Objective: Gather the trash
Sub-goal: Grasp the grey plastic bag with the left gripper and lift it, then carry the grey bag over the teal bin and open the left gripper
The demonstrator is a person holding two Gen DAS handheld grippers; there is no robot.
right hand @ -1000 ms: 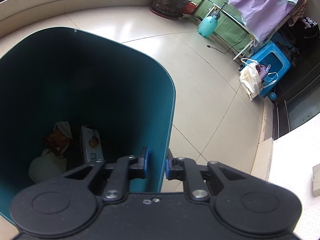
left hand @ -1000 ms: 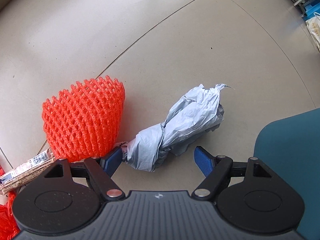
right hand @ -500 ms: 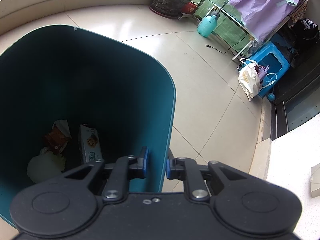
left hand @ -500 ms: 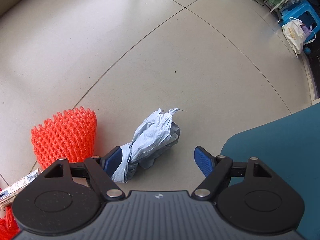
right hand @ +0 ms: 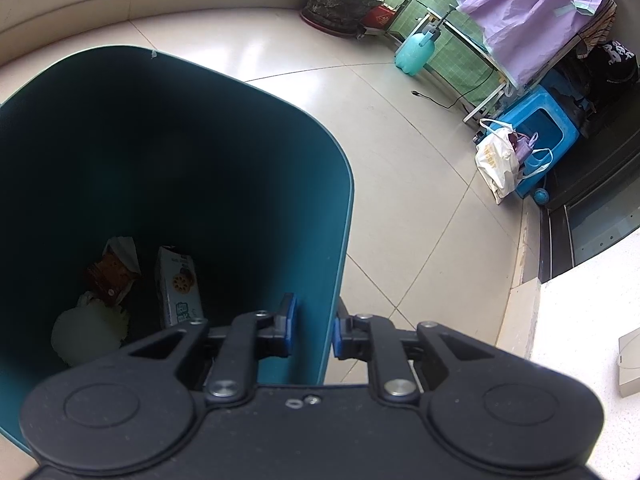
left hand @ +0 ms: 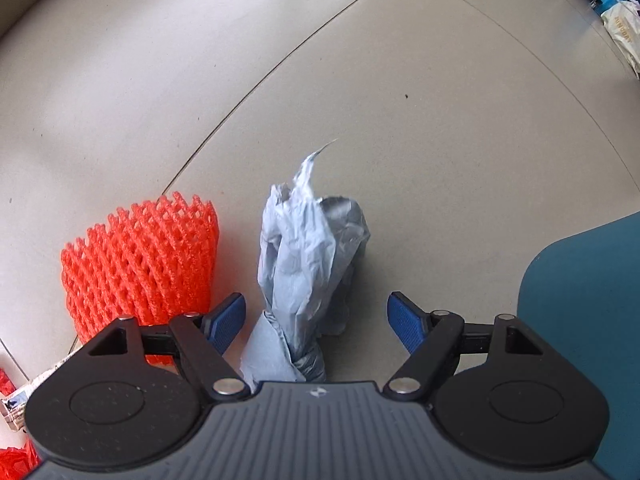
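Straddling the crumpled grey-blue plastic bag (left hand: pixel 308 264), the left gripper (left hand: pixel 316 320) has just been closing, pads not yet touching; the teal plastic bin's (right hand: pixel 340 216) rim is clamped by the right gripper (right hand: pixel 314 330).

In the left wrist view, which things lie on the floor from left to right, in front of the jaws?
Printed wrapper at the left edge → orange foam net → crumpled grey plastic bag → teal bin.

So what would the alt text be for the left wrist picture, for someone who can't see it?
A crumpled grey plastic bag lies on the floor between the open jaws of the left gripper, which have just been closing and do not yet press it. An orange foam net sits beside it; a teal bin edges in opposite.
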